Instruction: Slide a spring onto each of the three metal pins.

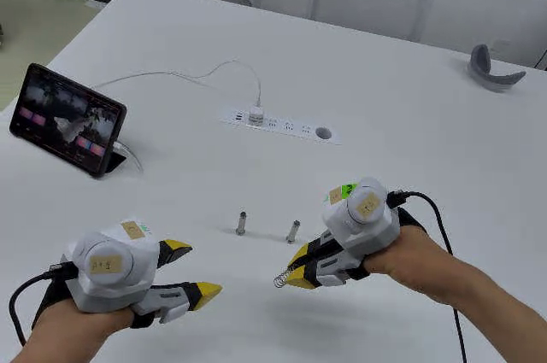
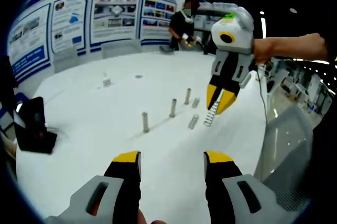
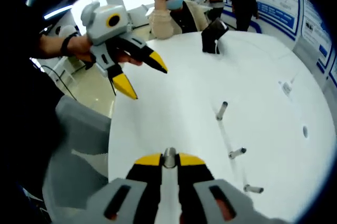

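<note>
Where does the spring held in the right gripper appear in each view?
Head view: spring at the tips of the right gripper, lower centre.
Left gripper view: spring right of centre, below that gripper.
Right gripper view: spring bottom centre, between its jaws.
Shared landmark: the metal pins.

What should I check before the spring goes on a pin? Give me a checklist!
1. Spring held tight: ok. The right gripper is shut on the spring.
2. Pins standing up: ok. All three pins are upright.
3. Pins free: ok. They look bare.
4. Spring lined up over a pin: not ok. It is off to one side of the pins.
5. Left gripper out of the way: ok. It is open and apart from the pins.
6. More springs ready: cannot tell. The small pieces by the pins are too blurry.
</note>
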Action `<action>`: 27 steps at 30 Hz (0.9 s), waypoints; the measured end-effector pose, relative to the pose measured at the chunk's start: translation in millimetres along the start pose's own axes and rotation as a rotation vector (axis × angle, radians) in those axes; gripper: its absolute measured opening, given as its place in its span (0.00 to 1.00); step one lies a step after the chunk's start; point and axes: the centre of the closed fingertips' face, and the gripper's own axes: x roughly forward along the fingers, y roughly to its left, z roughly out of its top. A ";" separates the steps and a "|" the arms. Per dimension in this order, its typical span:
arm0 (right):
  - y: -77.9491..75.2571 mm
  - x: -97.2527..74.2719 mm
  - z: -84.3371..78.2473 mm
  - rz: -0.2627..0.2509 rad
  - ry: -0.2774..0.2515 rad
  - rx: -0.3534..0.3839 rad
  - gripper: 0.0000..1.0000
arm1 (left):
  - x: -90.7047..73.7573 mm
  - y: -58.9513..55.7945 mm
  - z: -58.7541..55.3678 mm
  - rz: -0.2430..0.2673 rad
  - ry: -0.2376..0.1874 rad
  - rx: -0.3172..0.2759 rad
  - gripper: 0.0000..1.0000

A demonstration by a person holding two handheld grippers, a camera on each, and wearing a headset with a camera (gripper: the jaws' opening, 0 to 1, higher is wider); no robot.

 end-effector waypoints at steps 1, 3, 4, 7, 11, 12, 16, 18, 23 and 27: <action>-2.3 0.5 0.4 -0.001 0.004 -0.002 0.12 | -1.2 2.3 -0.9 0.008 0.001 -0.007 0.50; -7.2 1.0 0.9 -0.006 0.014 -0.008 0.12 | -2.9 5.0 -2.4 0.017 0.002 -0.013 0.52; -10.4 1.2 1.2 -0.009 0.018 -0.013 0.12 | -3.7 7.3 -3.8 0.024 0.005 -0.016 0.52; -16.3 1.3 2.1 -0.013 0.029 -0.021 0.12 | -5.5 10.7 -6.9 0.032 0.009 -0.027 0.54; -26.1 2.1 6.2 -0.018 0.033 -0.028 0.12 | -7.6 16.4 -12.7 0.048 0.017 -0.046 0.57; -28.1 2.7 7.1 -0.020 0.034 -0.030 0.12 | -7.9 17.4 -14.0 0.051 0.018 -0.049 0.57; -36.9 6.8 10.6 -0.025 0.046 -0.043 0.12 | -9.8 18.4 -17.8 0.055 0.026 -0.059 0.59; -41.2 8.6 13.5 -0.025 0.052 -0.052 0.12 | -10.9 18.9 -19.4 0.057 0.030 -0.066 0.60; -50.6 12.3 21.9 -0.027 0.061 -0.068 0.12 | -13.6 20.8 -21.8 0.063 0.032 -0.074 0.62; -58.5 15.5 29.4 -0.029 0.068 -0.082 0.12 | -15.1 22.3 -24.5 0.065 0.035 -0.082 0.63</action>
